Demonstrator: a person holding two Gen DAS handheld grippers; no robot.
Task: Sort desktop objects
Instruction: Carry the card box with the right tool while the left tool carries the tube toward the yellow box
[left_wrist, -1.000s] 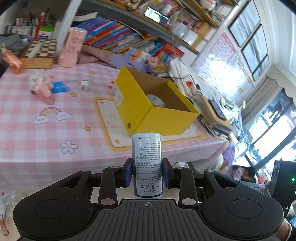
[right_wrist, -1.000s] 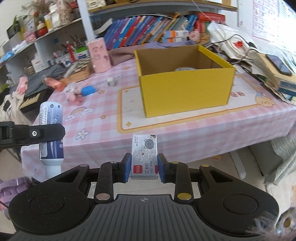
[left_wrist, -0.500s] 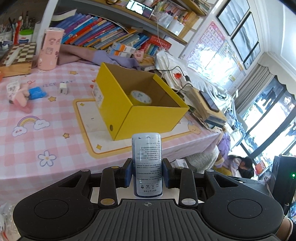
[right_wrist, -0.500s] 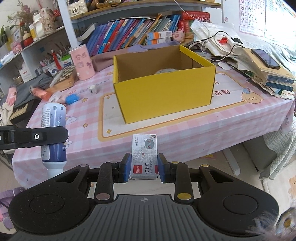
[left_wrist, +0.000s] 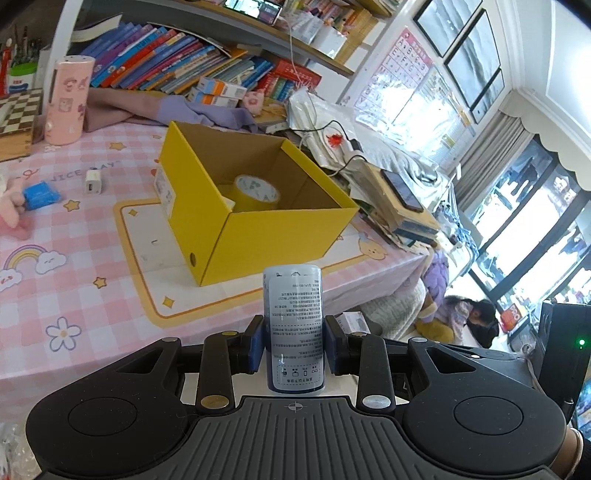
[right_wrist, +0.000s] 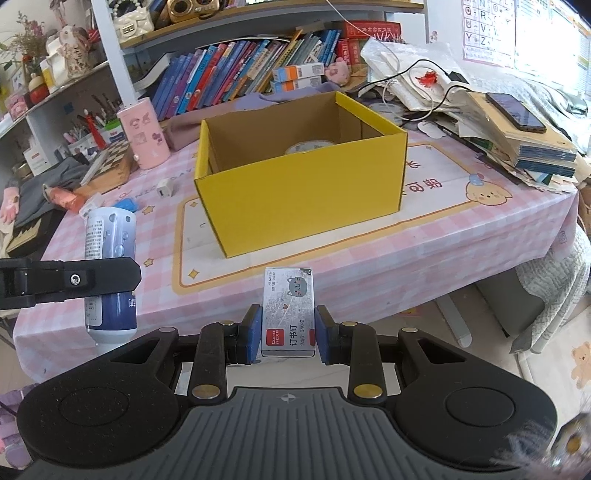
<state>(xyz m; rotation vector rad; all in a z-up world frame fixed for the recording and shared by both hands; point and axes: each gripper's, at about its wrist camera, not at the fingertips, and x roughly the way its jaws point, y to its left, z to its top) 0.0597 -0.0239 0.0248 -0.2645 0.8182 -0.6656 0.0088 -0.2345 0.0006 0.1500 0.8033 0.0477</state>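
My left gripper (left_wrist: 293, 345) is shut on a blue and white bottle (left_wrist: 293, 325), held upright in front of the table's near edge. The same bottle (right_wrist: 109, 266) shows at the left of the right wrist view, with a left finger (right_wrist: 74, 280) across it. My right gripper (right_wrist: 287, 332) is shut on a small silver staples box (right_wrist: 288, 310) with a cat print. An open yellow box (right_wrist: 303, 188) stands on a cream mat mid-table; a roll of yellow tape (left_wrist: 255, 190) lies inside the yellow box (left_wrist: 258, 221).
On the pink checked tablecloth (left_wrist: 55, 280) lie a white charger cube (left_wrist: 93, 181), a blue item (left_wrist: 40, 194), a pink tumbler (right_wrist: 144, 138) and a chessboard (right_wrist: 110, 162). Book stacks with a phone (right_wrist: 515, 116) crowd the right edge. Shelves of books stand behind.
Both views have shifted so the yellow box sits more central and closer, its inside with the tape roll more exposed. Both grips are unchanged.
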